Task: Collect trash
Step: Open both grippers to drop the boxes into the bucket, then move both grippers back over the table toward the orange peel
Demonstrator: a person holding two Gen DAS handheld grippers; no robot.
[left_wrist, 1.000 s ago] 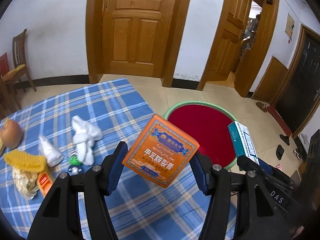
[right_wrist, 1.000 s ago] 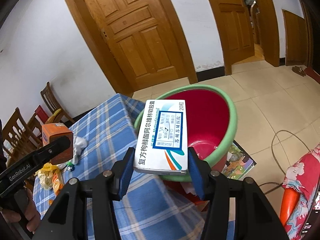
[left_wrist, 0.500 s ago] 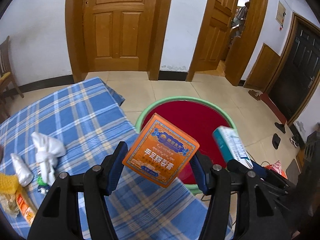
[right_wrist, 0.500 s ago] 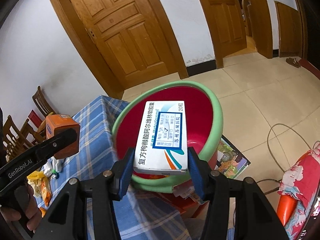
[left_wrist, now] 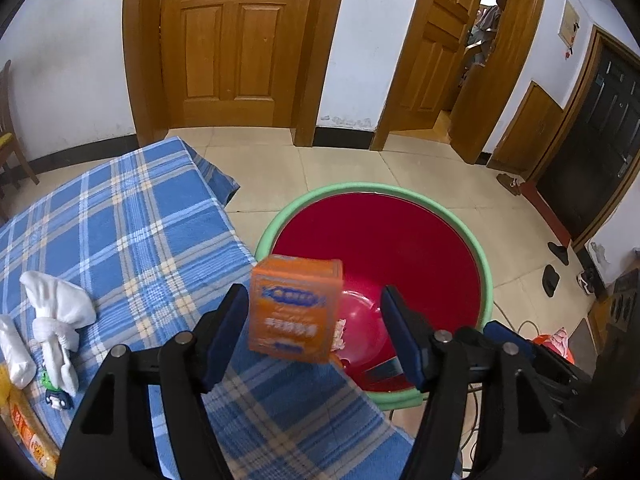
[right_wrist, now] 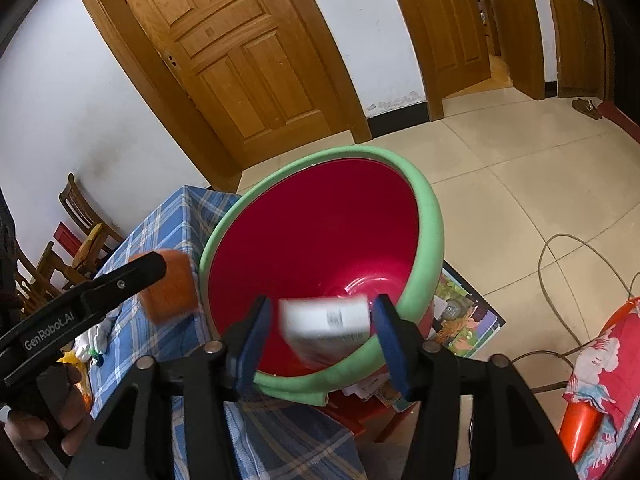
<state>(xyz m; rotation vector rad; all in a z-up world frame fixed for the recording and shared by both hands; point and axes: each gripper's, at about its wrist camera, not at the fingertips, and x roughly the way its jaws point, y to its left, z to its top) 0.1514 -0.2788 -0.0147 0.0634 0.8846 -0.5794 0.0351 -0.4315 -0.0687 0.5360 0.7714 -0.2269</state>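
A red basin with a green rim (left_wrist: 486,276) (right_wrist: 432,216) stands on the floor beside the table. My left gripper (left_wrist: 314,330) is open; an orange box (left_wrist: 295,307) is blurred and loose between its jaws, at the basin's near-left rim. It also shows in the right wrist view (right_wrist: 170,286). My right gripper (right_wrist: 320,328) is open; a white medicine box (right_wrist: 326,324) is blurred and loose between its jaws, over the basin's near side.
A blue plaid tablecloth (left_wrist: 132,232) covers the table at left. On it lie white crumpled tissues (left_wrist: 56,320), a small green item (left_wrist: 54,390) and an orange wrapper (left_wrist: 30,436). Cables (right_wrist: 560,248) and a picture sheet (right_wrist: 464,316) lie on the tiled floor.
Both grippers moved over the basin and opened. The orange box and the white box have come loose from the jaws and tipped, both blurred in motion.
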